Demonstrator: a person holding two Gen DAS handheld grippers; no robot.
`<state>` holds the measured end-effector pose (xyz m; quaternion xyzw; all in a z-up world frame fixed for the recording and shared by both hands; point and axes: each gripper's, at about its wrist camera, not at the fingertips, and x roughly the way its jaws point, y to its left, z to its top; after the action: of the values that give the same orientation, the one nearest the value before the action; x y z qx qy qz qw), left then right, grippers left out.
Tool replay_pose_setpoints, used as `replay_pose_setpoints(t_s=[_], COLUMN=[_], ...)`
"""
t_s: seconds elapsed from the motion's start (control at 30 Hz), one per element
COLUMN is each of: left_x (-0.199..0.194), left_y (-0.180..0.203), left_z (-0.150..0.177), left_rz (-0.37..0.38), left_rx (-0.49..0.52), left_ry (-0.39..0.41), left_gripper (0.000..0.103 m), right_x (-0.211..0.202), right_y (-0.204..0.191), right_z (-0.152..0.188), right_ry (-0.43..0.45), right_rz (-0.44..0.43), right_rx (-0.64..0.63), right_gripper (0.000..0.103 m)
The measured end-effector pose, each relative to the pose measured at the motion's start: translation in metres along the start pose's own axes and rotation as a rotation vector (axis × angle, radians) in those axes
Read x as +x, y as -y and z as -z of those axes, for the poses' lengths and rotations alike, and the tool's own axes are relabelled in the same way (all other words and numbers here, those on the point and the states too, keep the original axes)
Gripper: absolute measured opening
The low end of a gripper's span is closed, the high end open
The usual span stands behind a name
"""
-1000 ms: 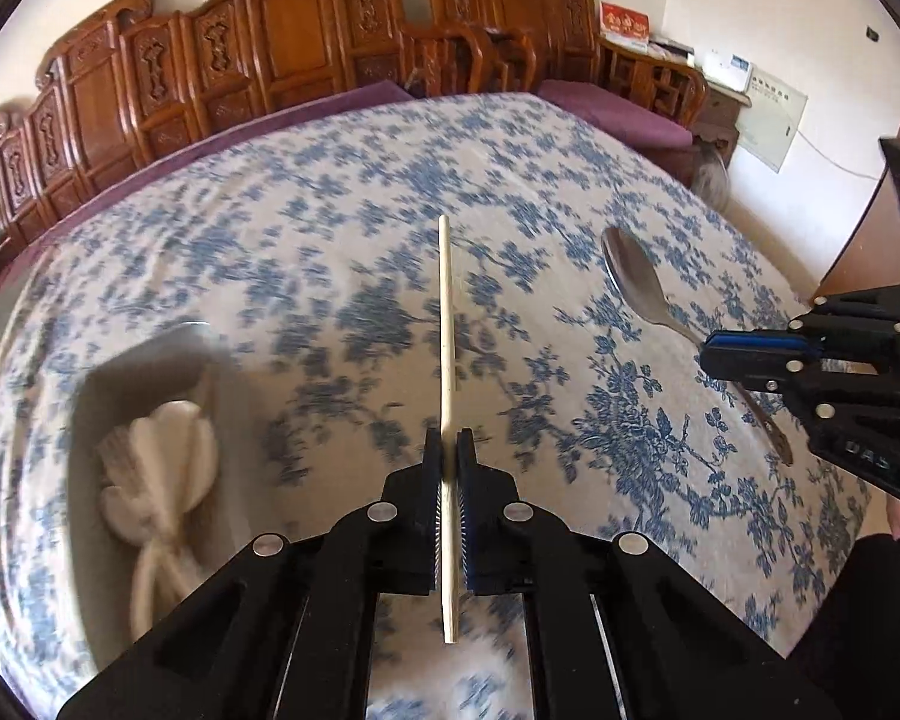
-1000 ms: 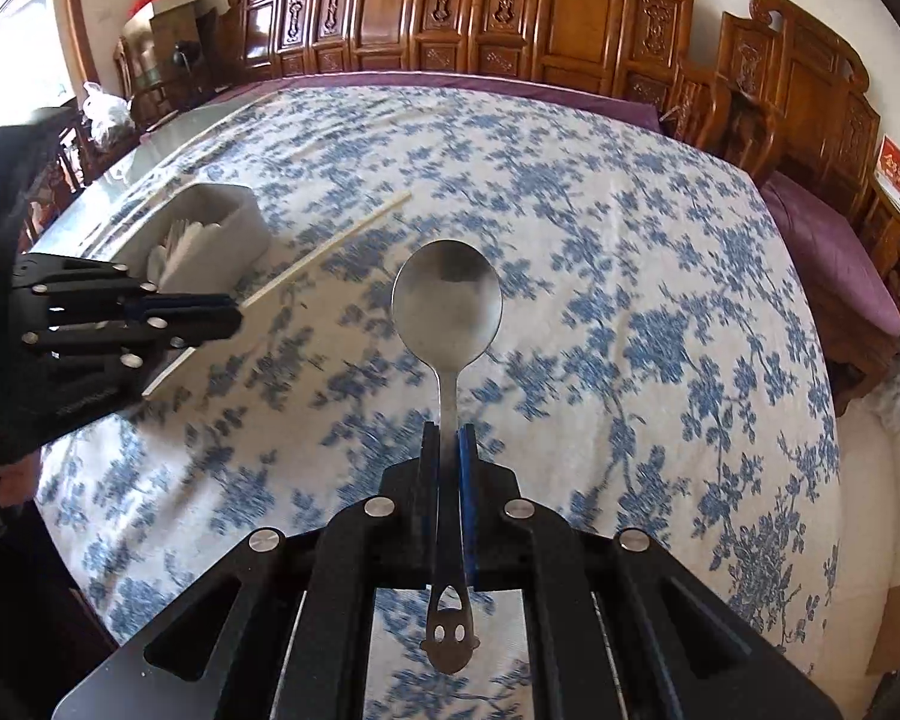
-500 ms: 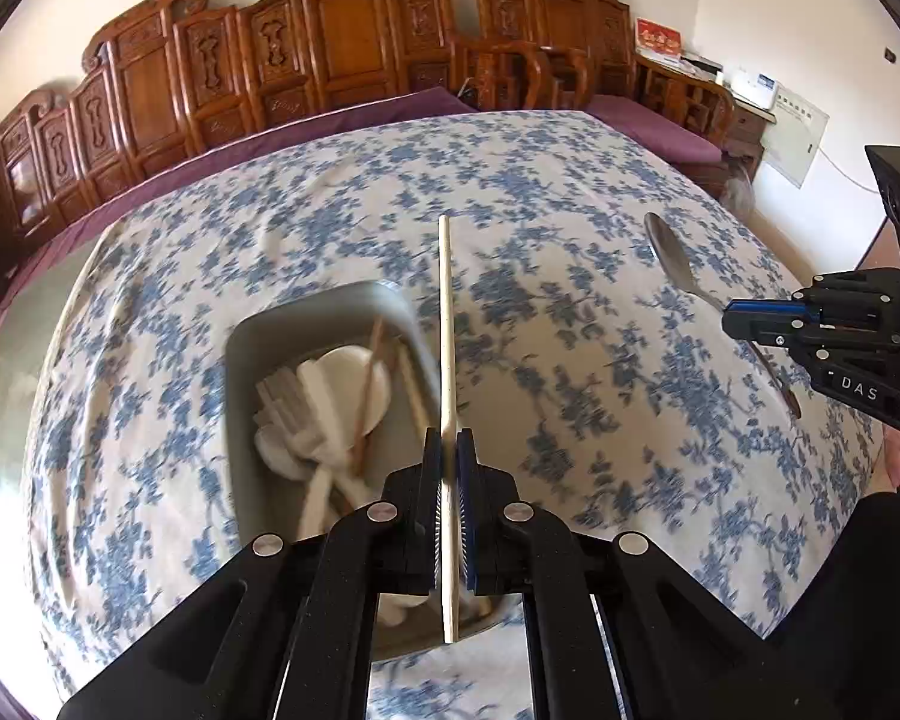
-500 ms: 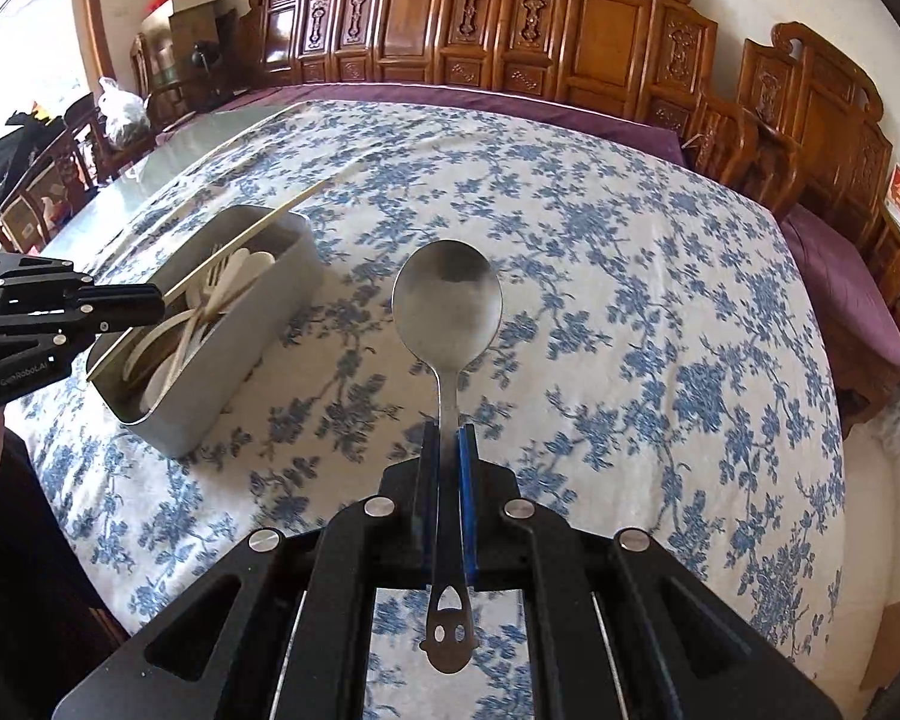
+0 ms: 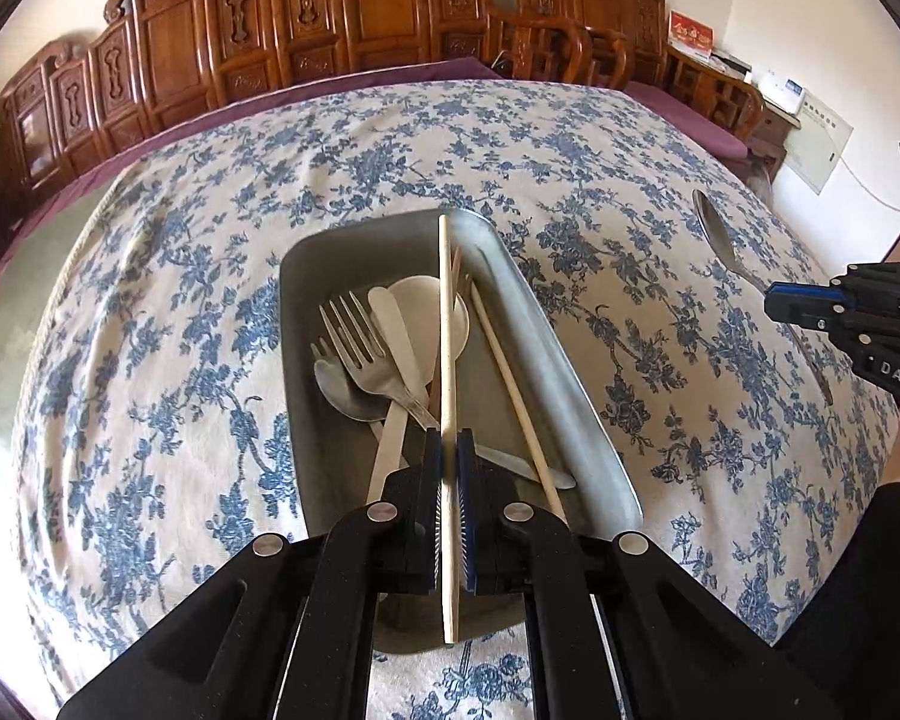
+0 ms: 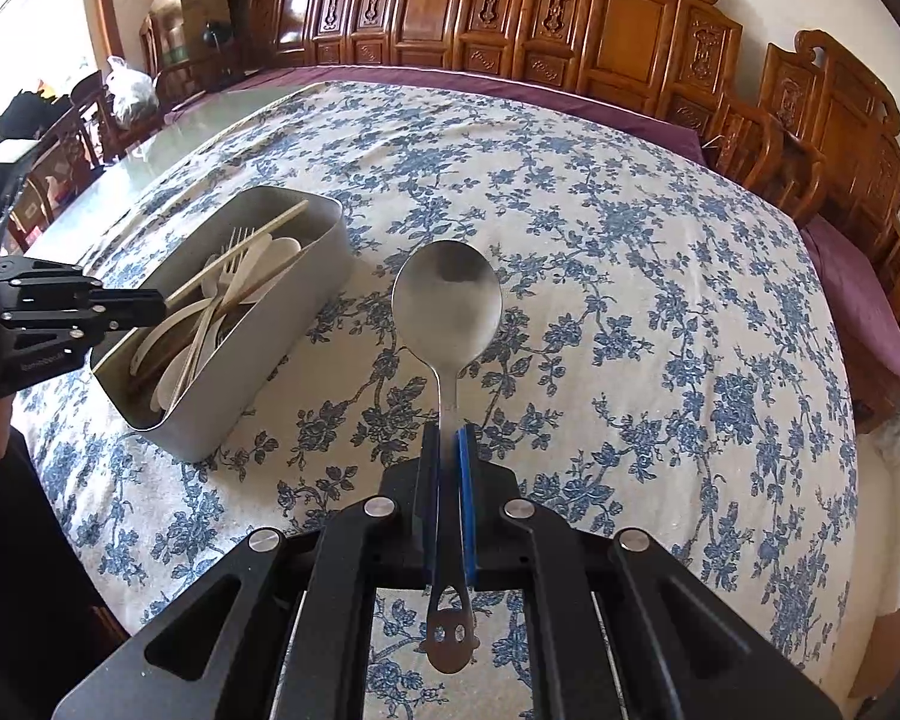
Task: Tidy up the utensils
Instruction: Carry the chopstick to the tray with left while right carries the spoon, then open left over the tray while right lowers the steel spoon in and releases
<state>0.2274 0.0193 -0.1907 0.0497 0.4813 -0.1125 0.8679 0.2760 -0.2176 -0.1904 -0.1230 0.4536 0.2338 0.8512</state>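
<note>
Chopstick (image 5: 448, 324) pinched in left hand-held gripper (image 5: 448, 456); right hand-held gripper (image 6: 448, 450) pinches spoon (image 6: 447, 300).

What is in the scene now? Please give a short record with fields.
surface: table with blue floral cloth
tray: grey, on the cloth, holds fork, spoons, chopsticks
left gripper: shut on a chopstick, above the tray
right gripper: shut on a metal spoon, above the cloth, beside the tray

Chopstick (image 5: 448, 324) mid-length hidden between left tongs (image 5: 448, 450), tray (image 5: 306, 312) near end behind them
</note>
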Motion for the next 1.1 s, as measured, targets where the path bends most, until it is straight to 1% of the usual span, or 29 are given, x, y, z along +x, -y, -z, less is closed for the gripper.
replay_pose_setpoints(t_s=[0.17,0.3,0.4,0.43,0.47,0.7,0.83,1.1], left_x=[0.008,0.005,-0.004,-0.008,-0.01,-0.026,-0.029,-0.029], left_y=[-0.004,-0.01,-0.016,-0.017,-0.019,-0.041,-0.056,-0.069], left_z=[0.003,0.004,0.005,0.006,0.006,0.007,0.008,0.009], left_rz=[0.009,0.017,-0.014,-0.029,-0.04,-0.067,-0.068,-0.078], left_rx=[-0.026,-0.056,-0.066,-0.068,-0.067,-0.108,-0.147,-0.177], left_ry=[0.001,0.026,0.07,0.087,0.097,0.15,0.157,0.155], left_gripper=[0.004,0.005,0.008,0.012,0.014,0.014,0.014,0.014], right_x=[0.008,0.011,0.012,0.012,0.012,0.009,0.011,0.021], right_y=[-0.008,-0.017,-0.024,-0.027,-0.03,-0.06,-0.078,-0.109], right_z=[-0.001,-0.004,-0.008,-0.01,-0.012,-0.032,-0.046,-0.071], right_ry=[-0.019,-0.021,-0.019,-0.017,-0.014,0.012,0.022,0.038], right_rz=[-0.014,-0.025,-0.037,-0.043,-0.047,-0.095,-0.115,-0.161], right_rx=[-0.001,-0.004,-0.005,-0.005,-0.006,-0.022,-0.033,-0.026], right_gripper=[0.007,0.007,0.008,0.008,0.008,0.008,0.008,0.008])
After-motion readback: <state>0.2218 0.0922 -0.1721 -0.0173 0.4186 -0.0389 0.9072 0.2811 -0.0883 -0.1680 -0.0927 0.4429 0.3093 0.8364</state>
